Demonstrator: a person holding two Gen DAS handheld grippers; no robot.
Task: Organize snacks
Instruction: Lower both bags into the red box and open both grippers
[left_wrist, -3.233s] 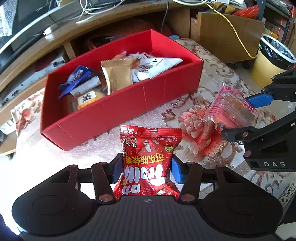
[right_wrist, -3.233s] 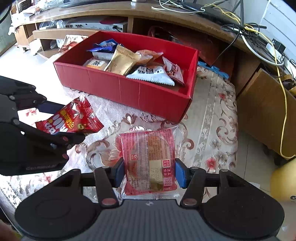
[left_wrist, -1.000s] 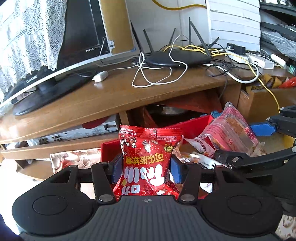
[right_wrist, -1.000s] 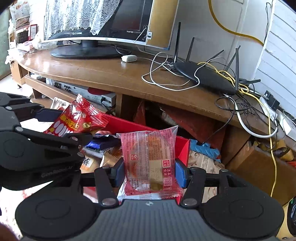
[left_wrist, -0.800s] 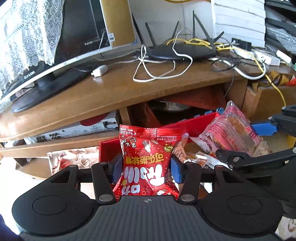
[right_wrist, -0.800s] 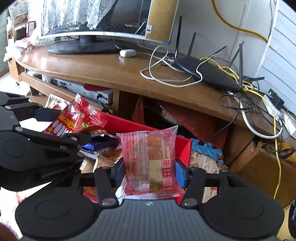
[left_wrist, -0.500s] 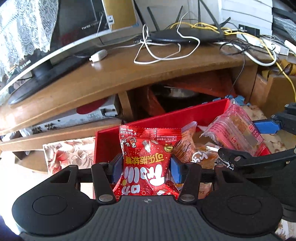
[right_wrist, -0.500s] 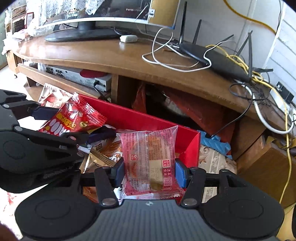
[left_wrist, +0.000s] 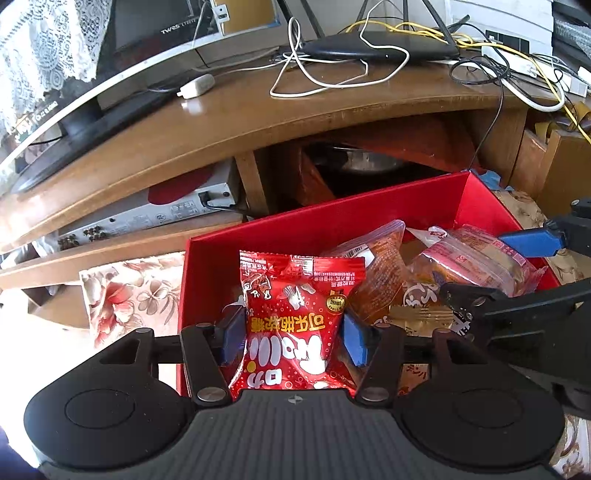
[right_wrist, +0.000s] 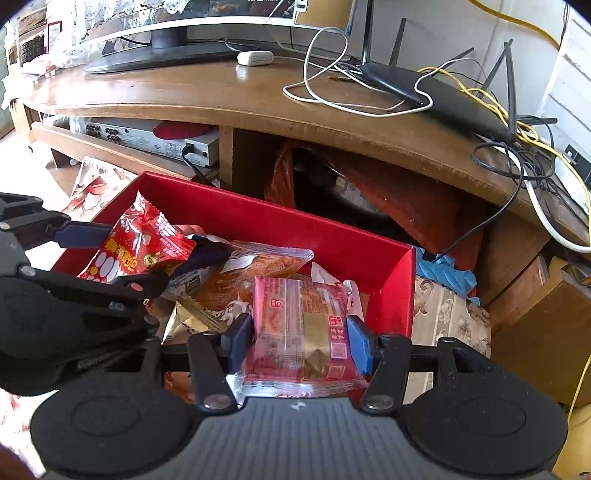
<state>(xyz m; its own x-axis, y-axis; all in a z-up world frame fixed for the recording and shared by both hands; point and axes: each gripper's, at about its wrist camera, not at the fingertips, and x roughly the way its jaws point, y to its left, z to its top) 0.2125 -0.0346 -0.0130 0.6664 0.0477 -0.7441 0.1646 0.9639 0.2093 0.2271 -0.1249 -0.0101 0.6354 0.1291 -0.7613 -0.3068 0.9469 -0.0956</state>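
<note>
Both packets hang over the red box (left_wrist: 325, 225) for release: left gripper (left_wrist: 293, 338), jaws just easing, loosely brackets red candy bag (left_wrist: 295, 317); right gripper (right_wrist: 299, 341), at 3 o'clock, grips pink cake packet (right_wrist: 301, 328).

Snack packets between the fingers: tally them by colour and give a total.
Red packet: 1, between the left fingers, which have just been opening
Pink packet: 1, between the right fingers
Total: 2

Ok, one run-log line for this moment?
left gripper: opening, red candy bag between pads | right gripper: grips pink cake pack | both over red box
</note>
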